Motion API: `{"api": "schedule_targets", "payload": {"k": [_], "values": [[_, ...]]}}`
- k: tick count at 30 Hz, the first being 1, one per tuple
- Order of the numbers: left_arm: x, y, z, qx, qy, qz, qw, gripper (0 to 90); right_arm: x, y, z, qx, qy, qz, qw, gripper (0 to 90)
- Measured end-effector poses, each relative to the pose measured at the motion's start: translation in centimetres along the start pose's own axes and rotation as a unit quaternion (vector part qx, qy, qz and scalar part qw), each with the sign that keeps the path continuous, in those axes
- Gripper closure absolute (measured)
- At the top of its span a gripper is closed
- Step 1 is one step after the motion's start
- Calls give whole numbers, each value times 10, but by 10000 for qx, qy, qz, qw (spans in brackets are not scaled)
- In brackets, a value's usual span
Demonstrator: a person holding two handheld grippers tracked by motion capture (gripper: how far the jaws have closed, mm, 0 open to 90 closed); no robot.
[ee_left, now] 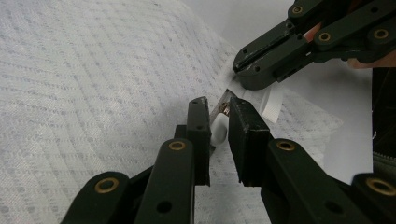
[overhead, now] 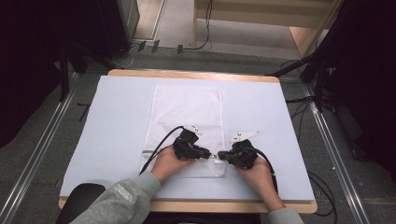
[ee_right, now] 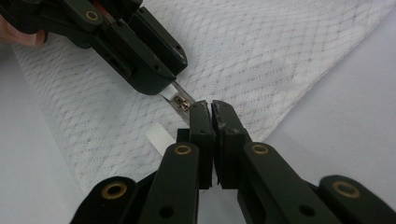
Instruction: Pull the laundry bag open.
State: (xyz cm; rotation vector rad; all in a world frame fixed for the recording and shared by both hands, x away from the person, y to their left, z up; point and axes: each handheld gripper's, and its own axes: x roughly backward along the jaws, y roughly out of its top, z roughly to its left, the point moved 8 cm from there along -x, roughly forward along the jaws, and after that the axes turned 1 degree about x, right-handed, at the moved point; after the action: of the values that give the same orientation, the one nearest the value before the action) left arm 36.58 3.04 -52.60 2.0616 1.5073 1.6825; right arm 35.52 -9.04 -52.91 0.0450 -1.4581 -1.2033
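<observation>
Both hand-held grippers meet at the near end of the white mesh laundry bag (overhead: 187,112) on the table (overhead: 116,121): left hand-held gripper (ee_left: 218,125) pinches the zipper pull (ee_left: 217,130), right hand-held gripper (ee_right: 208,112) clamps the bag's corner tab (ee_left: 272,100)

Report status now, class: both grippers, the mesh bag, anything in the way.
Left gripper shut on zipper pull. Right gripper shut on bag edge. Mesh bag flat on table. Nothing in the way.

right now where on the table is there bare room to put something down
Free: the table cover left of the white mesh bag, and the strip right of it to the table edge. Crowded: the bag's near end, where the left gripper and right gripper meet at the zipper pull.
</observation>
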Motion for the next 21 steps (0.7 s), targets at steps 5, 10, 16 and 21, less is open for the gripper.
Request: {"api": "schedule_targets", "payload": {"k": [5,10,16,21], "values": [[-1,0,-2,-124,88,15,9999,775,0,0,0,-29,-4,14,10000,890],[0,0,-4,-27,25,80,10000,795,0,0,0,-34,8,19,10000,890],[-4,-2,-9,-54,-97,127,9999,802,0,0,0,-28,27,7,10000,891],[-4,-2,-7,-70,-57,122,9999,831,0,0,0,-34,18,8,10000,890]]}}
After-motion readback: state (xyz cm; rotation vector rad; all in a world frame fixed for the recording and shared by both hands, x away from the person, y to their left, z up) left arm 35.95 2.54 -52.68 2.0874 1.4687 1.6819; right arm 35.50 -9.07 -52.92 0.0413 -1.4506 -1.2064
